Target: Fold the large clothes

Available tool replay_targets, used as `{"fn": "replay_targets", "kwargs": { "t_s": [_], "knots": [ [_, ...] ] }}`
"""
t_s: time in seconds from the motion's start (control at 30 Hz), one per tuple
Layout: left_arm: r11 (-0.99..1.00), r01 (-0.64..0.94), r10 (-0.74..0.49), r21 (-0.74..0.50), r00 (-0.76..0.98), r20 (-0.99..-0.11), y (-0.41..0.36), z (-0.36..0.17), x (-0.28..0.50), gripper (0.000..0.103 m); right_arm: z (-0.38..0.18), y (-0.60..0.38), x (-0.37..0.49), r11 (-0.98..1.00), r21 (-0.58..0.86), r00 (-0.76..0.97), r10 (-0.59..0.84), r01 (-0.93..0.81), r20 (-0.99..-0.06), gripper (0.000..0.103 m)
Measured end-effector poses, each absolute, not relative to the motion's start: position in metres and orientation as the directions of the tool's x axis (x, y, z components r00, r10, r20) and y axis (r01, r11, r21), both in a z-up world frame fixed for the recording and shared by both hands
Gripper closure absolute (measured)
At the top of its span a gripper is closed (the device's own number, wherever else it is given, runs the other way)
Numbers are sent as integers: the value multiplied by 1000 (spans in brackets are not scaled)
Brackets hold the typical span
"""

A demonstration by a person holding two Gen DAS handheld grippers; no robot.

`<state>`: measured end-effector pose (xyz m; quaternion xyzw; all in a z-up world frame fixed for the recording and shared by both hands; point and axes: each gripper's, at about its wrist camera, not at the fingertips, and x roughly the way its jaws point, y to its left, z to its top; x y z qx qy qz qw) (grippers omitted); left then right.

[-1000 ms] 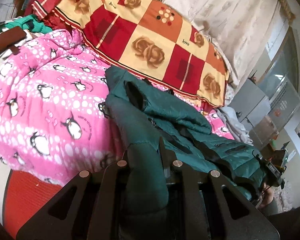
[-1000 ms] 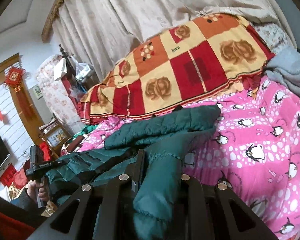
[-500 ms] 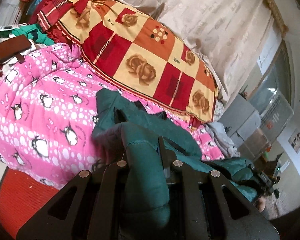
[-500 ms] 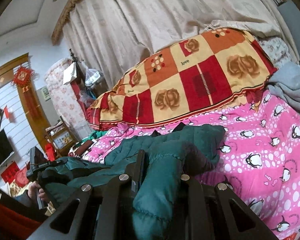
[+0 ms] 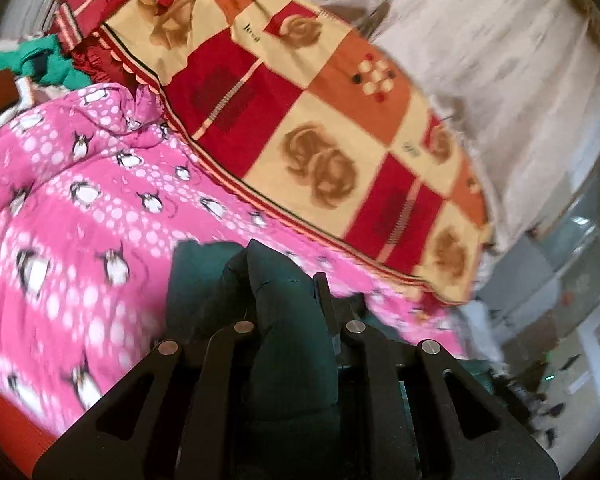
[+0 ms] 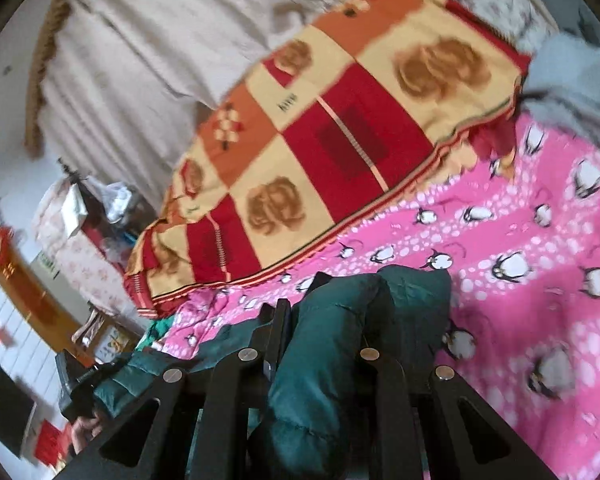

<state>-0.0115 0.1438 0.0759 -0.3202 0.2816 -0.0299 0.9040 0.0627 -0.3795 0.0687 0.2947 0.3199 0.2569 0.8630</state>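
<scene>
We have the dark green padded jacket pinched at two places, one in each hand. The left gripper is closed tight on a thick roll of it, and the right gripper is clamped on another bunched part of the same jacket. The jacket lies at the near edge of the bed, on the pink penguin blanket, with the red and yellow checked quilt heaped behind it.

What matters for the coming move is that the jacket's length runs across from one gripper to the other. In the right wrist view the green fabric trails off to the left, toward the other gripper. Neither hand is nearer; both hold an end. We judge the fold should go forward, over the blanket, both hands travelling together.
</scene>
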Motion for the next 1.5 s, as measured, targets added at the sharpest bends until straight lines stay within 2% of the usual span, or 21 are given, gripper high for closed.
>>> {"fn": "replay_targets", "kwargs": {
  "t_s": [0.1, 0.3, 0.43, 0.6, 0.7, 0.97, 1.33, 1.5],
  "knots": [
    [798, -202, -182, -567, 817, -548, 150, 49, 31, 91, 47, -373, 101, 699, 690, 659, 610, -186, -440, 87],
    [789, -296, -123, -539, 783, -610, 156, -1, 83, 90, -1, -363, 159, 708, 703, 635, 574, -68, -517, 88],
    [802, -304, -95, -515, 786, -611, 151, -24, 96, 89, -26, -349, 182, 752, 655, 628, 542, -66, -558, 88],
    [849, -277, -44, -449, 811, -584, 138, -42, 92, 88, -51, -346, 190, 735, 671, 630, 569, -100, -528, 88],
    [860, -273, -34, -430, 811, -584, 136, -42, 93, 88, -59, -345, 181, 738, 661, 666, 562, -135, -491, 88],
    [877, -271, -10, -397, 816, -579, 131, -40, 92, 88, -57, -342, 180, 742, 655, 675, 556, -140, -485, 88],
    [872, -254, -38, -417, 816, -577, 134, -38, 93, 88, -57, -346, 179, 722, 677, 675, 571, -142, -467, 86],
    [862, -266, -59, -431, 791, -609, 138, -29, 97, 86, -43, -345, 180, 742, 664, 661, 547, -97, -514, 83]
  ]
}}
